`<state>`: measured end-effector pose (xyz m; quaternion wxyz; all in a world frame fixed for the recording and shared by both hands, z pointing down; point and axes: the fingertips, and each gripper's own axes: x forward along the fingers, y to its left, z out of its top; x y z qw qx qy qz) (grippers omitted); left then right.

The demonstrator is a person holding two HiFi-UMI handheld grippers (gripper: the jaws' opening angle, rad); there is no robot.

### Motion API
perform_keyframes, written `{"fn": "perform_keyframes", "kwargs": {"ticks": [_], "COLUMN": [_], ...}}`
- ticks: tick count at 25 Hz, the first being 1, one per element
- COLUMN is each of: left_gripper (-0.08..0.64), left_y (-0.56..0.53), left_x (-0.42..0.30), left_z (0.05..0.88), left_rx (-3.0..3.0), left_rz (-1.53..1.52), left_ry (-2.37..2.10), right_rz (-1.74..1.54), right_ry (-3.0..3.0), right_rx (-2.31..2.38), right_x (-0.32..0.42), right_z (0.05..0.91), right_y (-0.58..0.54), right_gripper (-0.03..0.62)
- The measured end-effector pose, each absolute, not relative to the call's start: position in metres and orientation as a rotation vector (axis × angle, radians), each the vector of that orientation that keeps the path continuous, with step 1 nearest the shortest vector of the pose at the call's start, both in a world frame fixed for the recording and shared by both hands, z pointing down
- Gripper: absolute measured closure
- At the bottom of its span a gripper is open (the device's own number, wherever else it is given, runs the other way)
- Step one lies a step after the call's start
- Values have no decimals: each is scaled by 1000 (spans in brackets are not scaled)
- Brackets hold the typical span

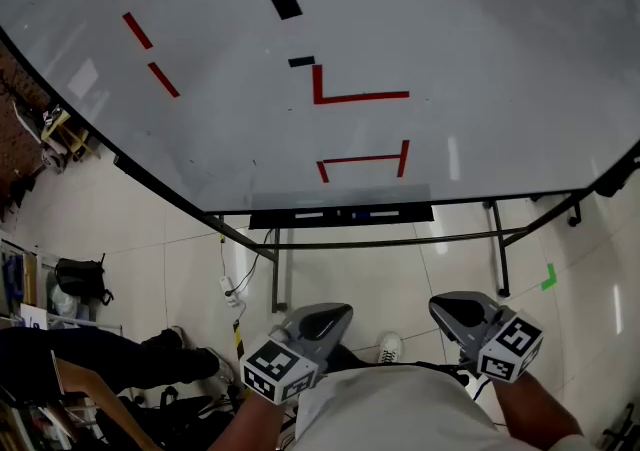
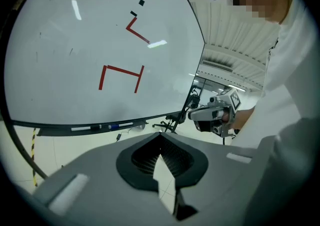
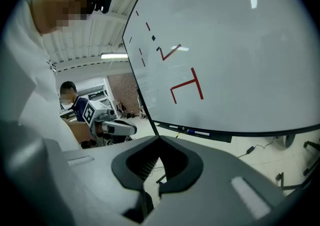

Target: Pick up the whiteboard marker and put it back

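Jaws of left gripper (image 2: pixel 160 137) and right gripper (image 3: pixel 159 142) look closed, holding nothing.

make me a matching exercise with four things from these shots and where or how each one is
1 markers
2 red bracket
3 green tape mark
4 left gripper

A on the floor
B drawn on the whiteboard
C held low, jaws shut, nothing between them
D in the tray under the whiteboard

Pairs: 1-D, 2-B, 3-A, 4-C
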<state>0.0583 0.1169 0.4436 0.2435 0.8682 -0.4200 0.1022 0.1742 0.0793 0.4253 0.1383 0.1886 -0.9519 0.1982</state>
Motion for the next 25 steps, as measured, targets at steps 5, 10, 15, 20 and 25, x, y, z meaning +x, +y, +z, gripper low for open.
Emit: {"fn": "perform_keyframes", "kwargs": {"ticks": [5, 10, 15, 20, 25], "left_gripper": [543, 543, 543, 543, 543], "left_y": [127, 138, 140, 144, 143], "left_x": [59, 54, 46, 38, 32], "left_z": [450, 449, 448, 451, 449], "left_rx": [2378, 2414, 2433, 2438, 2441], "left_rz": [360, 419, 406, 402, 380], "left_ry": [-1104, -1028, -993, -968, -970], "right_rz": [594, 624, 626, 619, 612], "right_ry": [-2749, -2751, -2747, -2715, -2707], "right_rx": [575, 622, 643, 673, 699], "right_x": [173, 155, 138, 132, 128], "right_z": [426, 428, 430, 433, 433], "right_y": [87, 98, 105, 108, 111], "right_gripper": [591, 591, 591, 591, 592]}}
